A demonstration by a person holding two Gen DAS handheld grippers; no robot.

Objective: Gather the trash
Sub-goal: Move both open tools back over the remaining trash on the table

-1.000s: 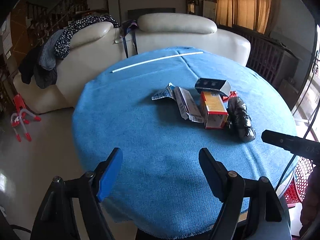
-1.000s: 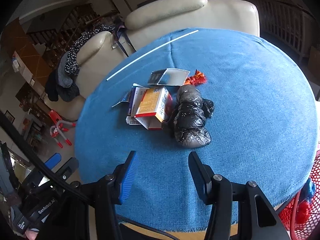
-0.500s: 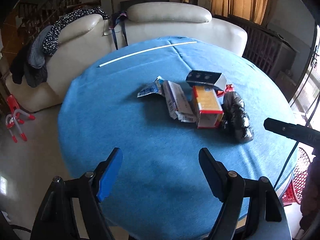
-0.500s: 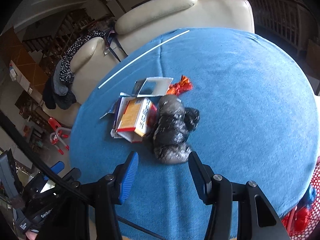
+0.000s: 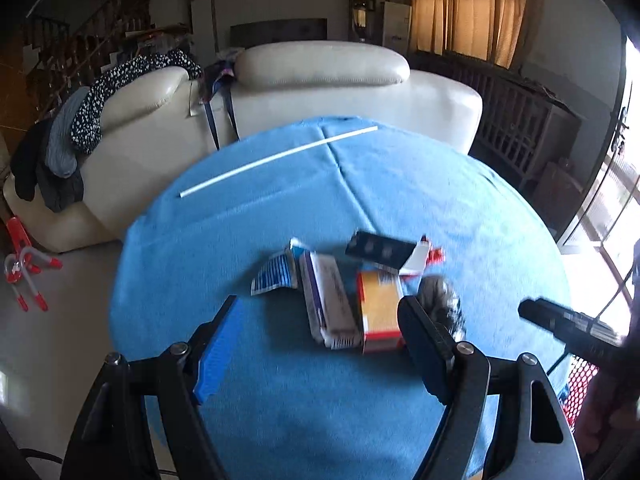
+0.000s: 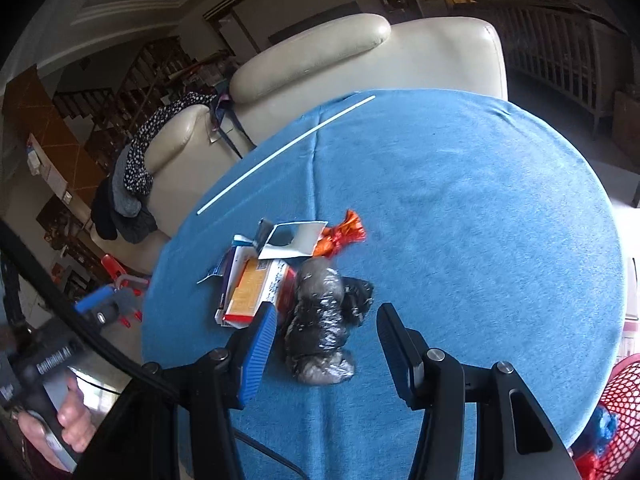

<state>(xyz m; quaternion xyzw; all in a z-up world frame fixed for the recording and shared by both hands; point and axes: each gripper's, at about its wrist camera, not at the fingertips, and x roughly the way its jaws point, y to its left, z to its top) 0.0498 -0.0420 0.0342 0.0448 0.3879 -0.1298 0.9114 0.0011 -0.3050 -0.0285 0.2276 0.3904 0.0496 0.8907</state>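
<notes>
**Both grippers poised over a pile of trash on the blue table**

I see a round table [image 5: 248, 236] under a blue cloth, a cream sofa [image 5: 320, 92] behind it. My left gripper [image 5: 320, 344] is spread wide and holds nothing; between its fingers lie a torn blue-and-white wrapper [image 5: 274, 276], a flattened white carton [image 5: 330, 304] and an orange box [image 5: 378, 312], touching one another near the table's middle. My right gripper [image 6: 324, 354] is released, its fingers either side of a crumpled black plastic bag [image 6: 320, 336] without pressing it. An orange foil wrapper [image 6: 344, 236] lies just beyond. A red mesh basket [image 6: 624, 400] sits at the far right.
</notes>
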